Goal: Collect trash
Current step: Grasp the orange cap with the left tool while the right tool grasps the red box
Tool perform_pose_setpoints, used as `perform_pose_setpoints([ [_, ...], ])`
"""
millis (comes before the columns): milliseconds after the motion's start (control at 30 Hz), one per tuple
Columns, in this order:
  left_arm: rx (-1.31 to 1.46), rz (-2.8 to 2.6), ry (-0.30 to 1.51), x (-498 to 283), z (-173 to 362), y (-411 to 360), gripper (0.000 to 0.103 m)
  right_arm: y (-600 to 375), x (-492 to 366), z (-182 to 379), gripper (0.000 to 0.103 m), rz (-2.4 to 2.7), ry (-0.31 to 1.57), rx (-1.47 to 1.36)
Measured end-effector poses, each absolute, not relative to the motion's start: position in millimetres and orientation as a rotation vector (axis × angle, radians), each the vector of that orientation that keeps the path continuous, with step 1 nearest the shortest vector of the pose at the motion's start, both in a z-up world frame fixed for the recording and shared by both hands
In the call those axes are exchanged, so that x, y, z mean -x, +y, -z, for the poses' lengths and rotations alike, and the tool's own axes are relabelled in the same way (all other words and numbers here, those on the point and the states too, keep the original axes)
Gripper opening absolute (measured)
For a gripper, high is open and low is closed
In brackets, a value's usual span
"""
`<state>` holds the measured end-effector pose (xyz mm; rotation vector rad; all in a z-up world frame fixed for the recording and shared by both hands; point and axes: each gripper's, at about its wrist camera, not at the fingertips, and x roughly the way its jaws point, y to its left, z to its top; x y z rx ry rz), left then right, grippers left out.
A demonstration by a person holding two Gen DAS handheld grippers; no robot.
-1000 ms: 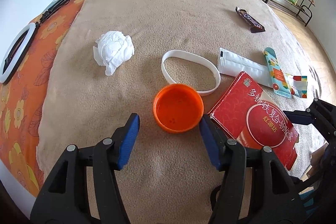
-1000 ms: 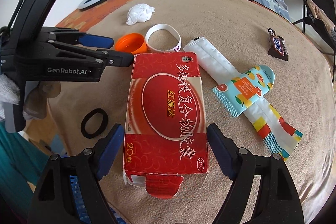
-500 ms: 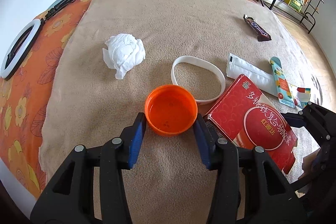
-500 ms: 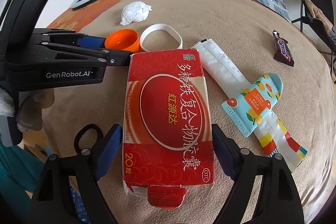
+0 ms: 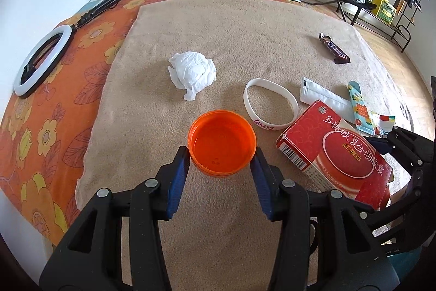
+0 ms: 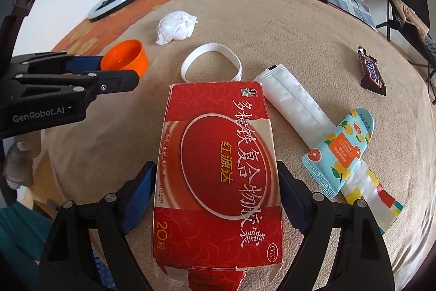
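Between the right gripper's (image 6: 216, 192) wide-spread fingers, a red box (image 6: 218, 168) lies lengthwise, clasped; beside it, the left gripper (image 5: 222, 164) clamps an orange lid (image 5: 222, 142), hollow upward.

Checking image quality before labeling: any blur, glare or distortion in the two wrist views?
Left wrist: sharp, soft daylight, strong fisheye bending, dark corners; faint sheen inside the orange lid. Right wrist: equally sharp, same bending; the red box print stays readable, no harsh glare.
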<state>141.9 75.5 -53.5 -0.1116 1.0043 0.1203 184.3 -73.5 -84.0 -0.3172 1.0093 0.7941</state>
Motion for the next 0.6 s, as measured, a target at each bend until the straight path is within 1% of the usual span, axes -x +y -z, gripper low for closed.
perform_pose_setpoints([
  [600, 0.08, -0.079, 0.958, -97.4, 29.5, 57.0, 0.047, -98.3, -148.7, 47.4, 0.083, -0.846, 0.934, 0.263],
])
